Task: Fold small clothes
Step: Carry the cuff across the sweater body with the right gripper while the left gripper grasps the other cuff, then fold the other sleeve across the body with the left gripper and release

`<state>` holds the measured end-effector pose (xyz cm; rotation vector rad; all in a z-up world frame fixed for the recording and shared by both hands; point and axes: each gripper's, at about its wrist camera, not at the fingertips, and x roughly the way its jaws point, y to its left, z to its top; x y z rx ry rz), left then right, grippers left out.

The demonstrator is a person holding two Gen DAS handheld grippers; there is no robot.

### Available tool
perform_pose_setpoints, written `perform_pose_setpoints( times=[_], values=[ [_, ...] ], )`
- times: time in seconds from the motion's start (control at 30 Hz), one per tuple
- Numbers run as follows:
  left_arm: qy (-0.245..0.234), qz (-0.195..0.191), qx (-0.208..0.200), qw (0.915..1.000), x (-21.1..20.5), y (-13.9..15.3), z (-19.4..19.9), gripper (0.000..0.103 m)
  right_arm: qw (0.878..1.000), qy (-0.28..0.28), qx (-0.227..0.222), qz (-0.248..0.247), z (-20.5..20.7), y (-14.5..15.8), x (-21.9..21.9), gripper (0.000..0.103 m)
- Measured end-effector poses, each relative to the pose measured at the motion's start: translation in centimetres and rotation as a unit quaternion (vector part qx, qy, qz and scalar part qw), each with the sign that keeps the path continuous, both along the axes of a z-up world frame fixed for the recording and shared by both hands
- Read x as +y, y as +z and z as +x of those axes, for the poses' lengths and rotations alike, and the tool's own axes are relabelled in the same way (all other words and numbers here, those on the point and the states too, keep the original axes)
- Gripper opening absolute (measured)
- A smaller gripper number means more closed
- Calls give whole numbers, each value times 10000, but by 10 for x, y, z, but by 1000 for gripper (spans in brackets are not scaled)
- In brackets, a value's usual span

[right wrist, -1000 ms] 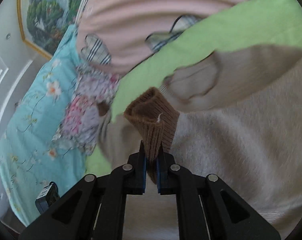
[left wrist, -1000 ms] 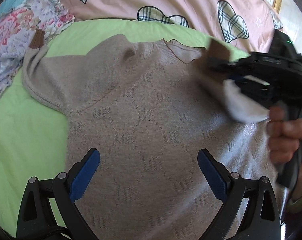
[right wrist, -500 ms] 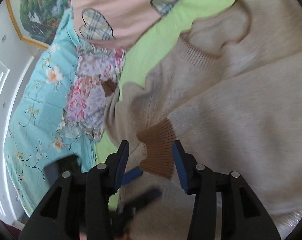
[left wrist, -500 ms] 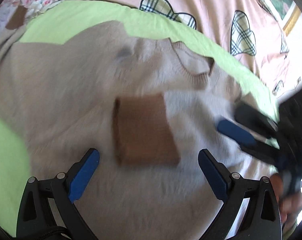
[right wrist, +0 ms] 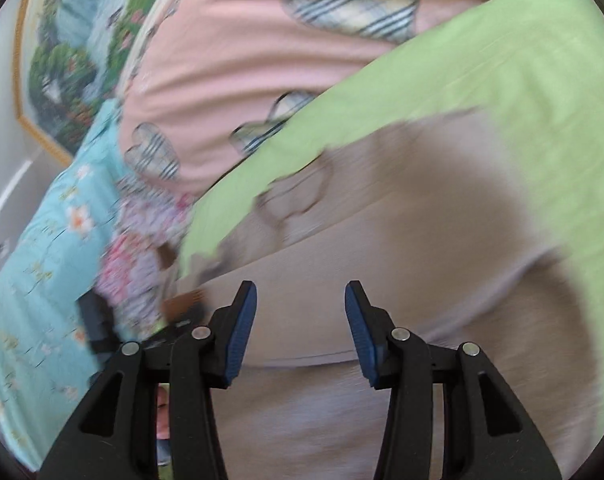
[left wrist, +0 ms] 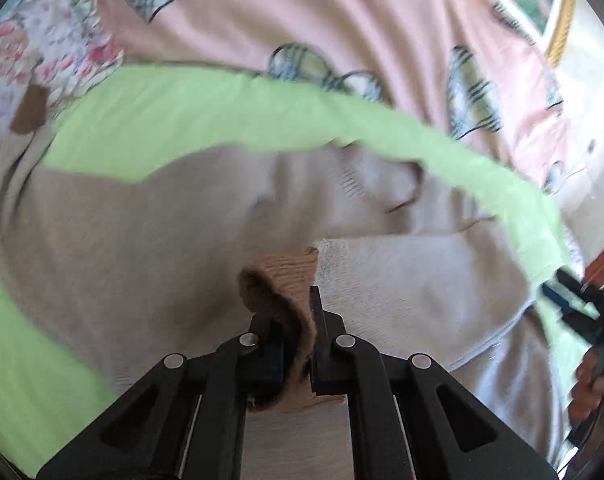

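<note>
A small beige knit sweater (left wrist: 142, 248) lies flat on a green sheet (left wrist: 190, 112), with one sleeve (left wrist: 414, 276) folded across its chest. My left gripper (left wrist: 298, 320) is shut on that sleeve's brown cuff (left wrist: 286, 280). The other brown cuff (left wrist: 30, 110) lies at the far left. My right gripper (right wrist: 300, 320) is open and empty above the sweater (right wrist: 382, 240); it also shows at the right edge of the left wrist view (left wrist: 570, 300).
A pink quilt with plaid hearts (left wrist: 342, 20) lies behind the green sheet. Floral bedding (left wrist: 18, 48) and a turquoise cover (right wrist: 42, 240) lie to the left. A framed picture (right wrist: 62, 48) hangs on the wall.
My right gripper let go of the brown cuff and drew back to the right. My left gripper moved in and shut on that cuff.
</note>
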<state>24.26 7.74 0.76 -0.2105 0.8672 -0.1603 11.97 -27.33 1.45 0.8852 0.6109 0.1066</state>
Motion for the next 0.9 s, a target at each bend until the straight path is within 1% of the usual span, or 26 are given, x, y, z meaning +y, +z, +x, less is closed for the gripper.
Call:
perform_pose_setpoints(
  times=[0.03, 0.1, 0.17, 0.2, 0.23, 0.3, 0.37, 0.4, 0.43, 0.47, 0.5, 0.53, 0.6, 0.7, 0.73, 0.77, 0.8, 0.83, 0.87, 0.9],
  values=[
    [45, -3, 48, 10000, 3, -3, -1, 6, 9997, -196, 118, -112, 0, -2, -9, 48],
    [52, -194, 142, 9997, 9, -9, -6, 6, 9976, -475, 367, -342, 1, -7, -26, 49],
    [42, -206, 150, 9997, 7, -12, -8, 6, 9935, -742, 570, -650, 6, -11, -41, 56],
    [33, -216, 177, 9996, 7, -13, -8, 6, 9911, -848, 677, -769, 9, -15, -50, 63],
    [46, -193, 196, 9996, 5, -14, -7, 6, 9891, -871, 830, -847, 18, -22, -58, 65],
    [56, -167, 213, 9996, 4, -15, -8, 6, 9872, -831, 1090, -813, 33, -36, -72, 65],
    [77, -148, 243, 9996, 4, -17, -8, 6, 9868, -595, 1299, -767, 51, -51, -79, 65],
    [88, -128, 276, 9995, 3, -19, -7, 6, 9866, -473, 1332, -814, 59, -54, -78, 65],
    [94, -117, 290, 9995, 2, -18, -6, 6, 9861, -327, 1330, -942, 65, -56, -76, 60],
    [77, -114, 299, 9995, -1, -18, -4, 6, 9834, -125, 1361, -1191, 73, -55, -72, 43],
    [55, -104, 266, 9996, -4, -15, -3, 6, 9811, 14, 1421, -1314, 76, -53, -69, 9],
    [43, -67, 216, 9997, -8, -13, -3, 6, 9795, -18, 1401, -1447, 75, -49, -70, 8],
    [68, -1, 183, 9998, -13, -11, -1, 7, 9765, -188, 1331, -1683, 69, -40, -76, 8],
    [194, 266, 338, 9989, -15, -24, 6, 9, 9743, -184, 1533, -1639, 69, -51, -78, 8],
    [202, 235, 408, 9987, -13, -28, 6, 10, 9738, -145, 1581, -1628, 70, -56, -76, 8],
    [206, 158, 399, 9989, -9, -28, 2, 13, 9742, -204, 1567, -1610, 67, -56, -76, 9],
    [205, 126, 367, 9990, -6, -25, -2, 16, 9753, -287, 1551, -1548, 61, -53, -78, 17],
    [202, 133, 325, 9992, -1, -22, -9, 18, 9756, -412, 1564, -1486, 53, -48, -79, 28],
    [209, 155, 287, 9993, 3, -19, -17, 19, 9770, -501, 1507, -1420, 44, -43, -78, 34],
    [216, 157, 257, 9993, 8, -16, -24, 19, 9794, -561, 1394, -1345, 36, -38, -76, 44]
  ],
)
